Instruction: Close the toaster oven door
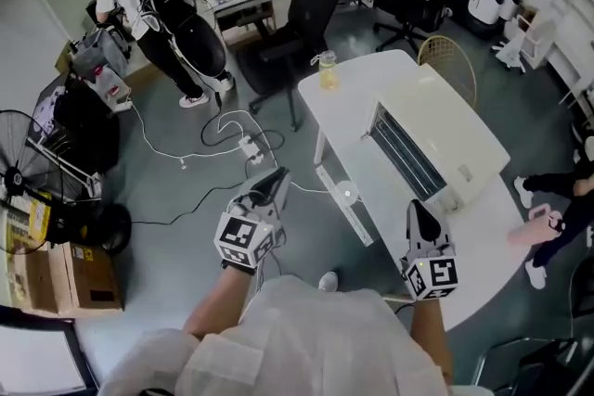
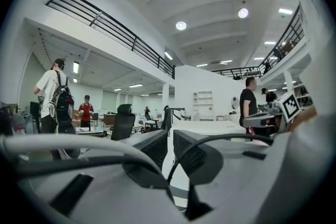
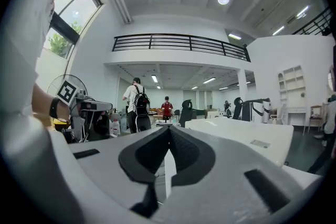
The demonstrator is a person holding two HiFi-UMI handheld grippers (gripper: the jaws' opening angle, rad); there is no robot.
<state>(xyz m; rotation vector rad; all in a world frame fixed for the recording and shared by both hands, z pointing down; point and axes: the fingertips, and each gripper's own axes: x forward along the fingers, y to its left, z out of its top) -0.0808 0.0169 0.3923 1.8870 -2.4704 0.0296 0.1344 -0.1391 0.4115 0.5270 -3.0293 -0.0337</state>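
Not started: toaster oven sits on white table w/ door still hanging open, left gripper & right gripper both pinched closed on nothing, near the door but apparently not touching, so whole closing push remains.

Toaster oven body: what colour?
White; the toaster oven shows best in the head view.

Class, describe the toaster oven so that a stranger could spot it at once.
Find the white table right of the black office chair. On it sits the toaster oven, a white box. Unlike the small yellow jar nearby, its door is open, showing racks.
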